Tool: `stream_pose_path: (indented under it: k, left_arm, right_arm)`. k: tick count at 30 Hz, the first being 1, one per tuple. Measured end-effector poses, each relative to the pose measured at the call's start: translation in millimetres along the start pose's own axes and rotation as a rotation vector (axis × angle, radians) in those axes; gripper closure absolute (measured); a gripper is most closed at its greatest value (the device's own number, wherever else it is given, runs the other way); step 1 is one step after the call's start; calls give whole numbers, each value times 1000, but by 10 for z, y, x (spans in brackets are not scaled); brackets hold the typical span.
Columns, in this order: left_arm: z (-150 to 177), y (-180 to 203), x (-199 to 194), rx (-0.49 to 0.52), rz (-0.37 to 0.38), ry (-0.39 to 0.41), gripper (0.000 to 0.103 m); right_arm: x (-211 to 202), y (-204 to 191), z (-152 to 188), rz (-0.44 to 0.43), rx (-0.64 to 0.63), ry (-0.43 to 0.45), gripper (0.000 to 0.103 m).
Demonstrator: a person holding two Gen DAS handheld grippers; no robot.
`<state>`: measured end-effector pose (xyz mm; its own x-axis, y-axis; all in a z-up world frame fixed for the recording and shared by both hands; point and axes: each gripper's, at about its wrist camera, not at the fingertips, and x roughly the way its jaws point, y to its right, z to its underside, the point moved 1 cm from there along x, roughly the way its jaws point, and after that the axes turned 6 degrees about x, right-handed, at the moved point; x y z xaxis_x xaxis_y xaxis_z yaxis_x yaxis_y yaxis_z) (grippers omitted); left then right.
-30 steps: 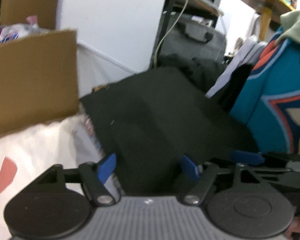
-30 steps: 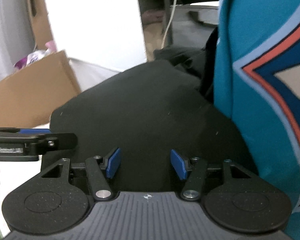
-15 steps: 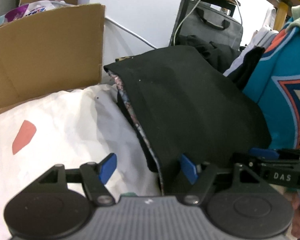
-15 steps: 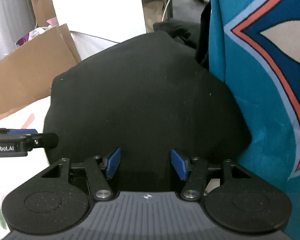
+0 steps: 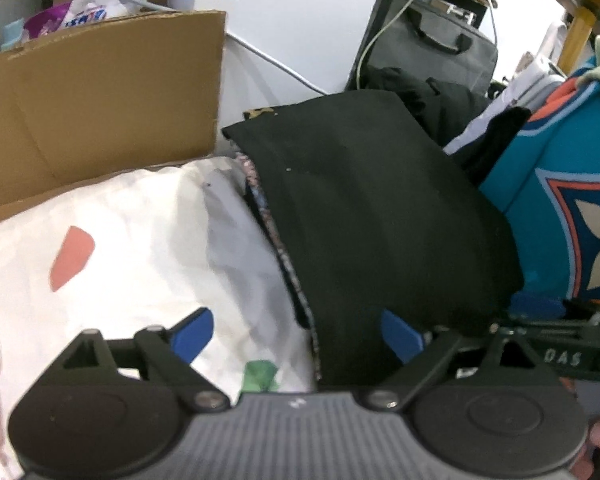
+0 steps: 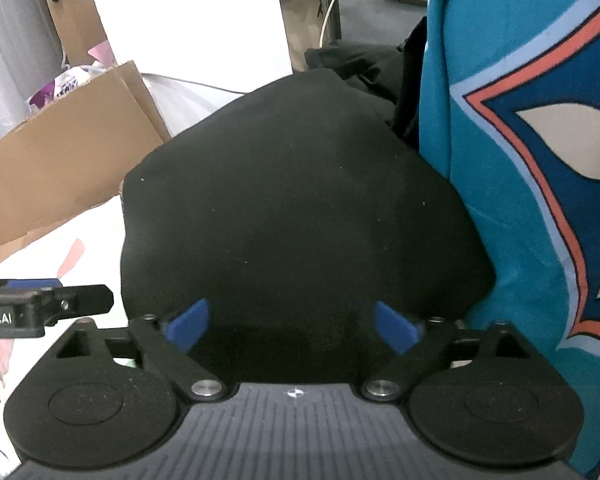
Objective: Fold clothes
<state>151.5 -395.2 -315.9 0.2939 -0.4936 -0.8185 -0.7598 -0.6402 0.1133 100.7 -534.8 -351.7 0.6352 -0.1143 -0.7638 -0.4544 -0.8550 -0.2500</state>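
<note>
A folded black garment (image 5: 372, 208) lies flat on top of a stack, and a patterned fabric edge (image 5: 266, 216) shows beneath its left side. My left gripper (image 5: 296, 336) is open over the garment's near left corner, holding nothing. In the right wrist view the same black garment (image 6: 300, 208) fills the middle. My right gripper (image 6: 292, 325) is open, with the garment's near edge lying between its blue fingertips (image 6: 188, 324). Each gripper shows in the other's view: the right gripper (image 5: 540, 314) at the garment's right corner and the left gripper (image 6: 60, 292) at its left.
A white sheet with coloured shapes (image 5: 132, 240) covers the surface on the left. A cardboard box (image 5: 100, 92) stands behind it. A teal garment with orange and blue print (image 6: 520, 160) hangs close on the right. Dark clothes and a grey bag (image 5: 432, 52) sit behind the stack.
The black garment has settled flat on the stack. My left gripper has shifted left, so its left edge and the white sheet now show. Both grippers stay open.
</note>
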Motion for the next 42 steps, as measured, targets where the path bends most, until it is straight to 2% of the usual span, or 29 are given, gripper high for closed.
stream_pose_path:
  k: [4, 9, 20, 24, 29, 34, 42]
  left_arm:
    - [0, -58, -95, -21, -32, -21, 3]
    - [-19, -116, -199, -26, -19, -61, 1]
    - [-234, -335, -669, -86, -77, -84, 1]
    - [-313, -422, -979, -118, -97, -79, 1]
    - [-358, -525, -1409, -178, -130, -117, 1]
    - [-342, -560, -1832, -199, -149, -118, 1]
    - [-372, -716, -2613, -280, -174, -120, 0]
  right_arm:
    - [-54, -38, 11, 3, 17, -10, 7]
    - [-118, -92, 19, 2, 37, -26, 7]
    - [-411, -235, -144, -6, 55, -76, 7]
    - [-600, -289, -256, -4, 55, -91, 7]
    - [-926, -420, -385, -7, 23, -107, 4]
    - [-1314, -527, -458, -42, -23, -112, 2]
    - [-1997, -596, -589, -69, -22, -105, 2]
